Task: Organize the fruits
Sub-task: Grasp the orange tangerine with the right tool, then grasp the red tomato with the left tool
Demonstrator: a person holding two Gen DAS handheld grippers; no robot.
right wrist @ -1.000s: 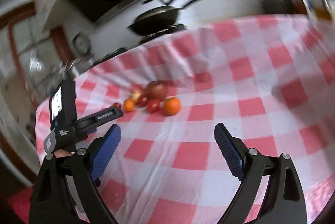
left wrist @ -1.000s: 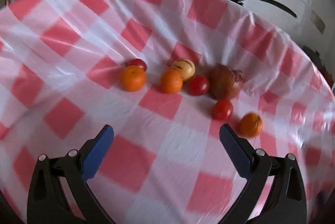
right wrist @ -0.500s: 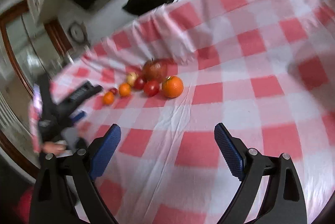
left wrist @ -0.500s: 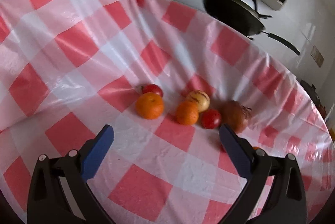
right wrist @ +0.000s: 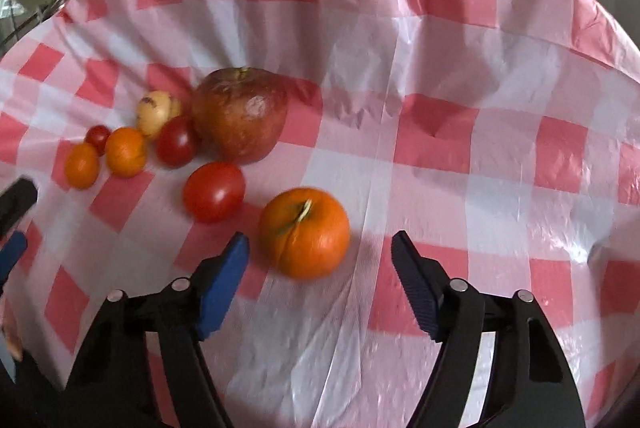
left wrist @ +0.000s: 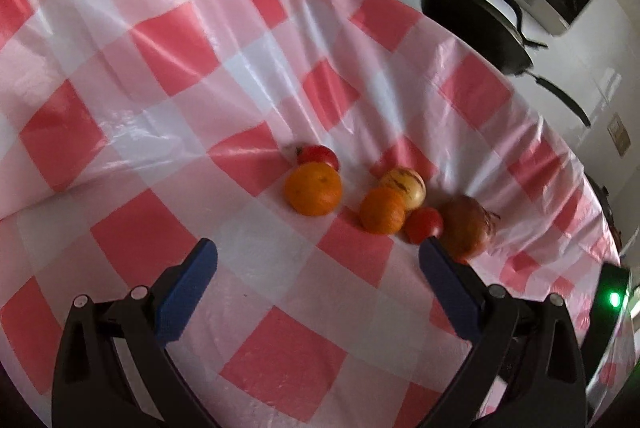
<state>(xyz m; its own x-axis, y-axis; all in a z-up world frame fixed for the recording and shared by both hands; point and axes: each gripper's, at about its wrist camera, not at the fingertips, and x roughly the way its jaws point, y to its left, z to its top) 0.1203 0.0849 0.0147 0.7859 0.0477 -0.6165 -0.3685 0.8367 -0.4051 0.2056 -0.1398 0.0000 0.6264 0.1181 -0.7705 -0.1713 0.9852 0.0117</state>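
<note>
Several fruits lie in a loose group on the red-and-white checked tablecloth (right wrist: 440, 76). In the right wrist view my right gripper (right wrist: 320, 248) is open and empty, with a large orange (right wrist: 304, 232) just ahead between its fingertips. Behind it lie a red tomato (right wrist: 214, 191), a big reddish apple (right wrist: 240, 114), another tomato (right wrist: 174, 141), a yellow fruit (right wrist: 154, 111) and two small oranges (right wrist: 126, 151). My left gripper (left wrist: 316, 256) is open and empty, short of an orange (left wrist: 313, 189) and a second orange (left wrist: 382, 209).
A black frying pan (left wrist: 476, 28) sits on the white stove behind the table's far edge. The left gripper's finger (right wrist: 12, 248) shows at the left edge of the right wrist view. The cloth is wrinkled around the fruit.
My right gripper has moved in close to the large orange, which now lies between its fingertips. My left gripper has shifted so the fruit group sits nearer and to the right.
</note>
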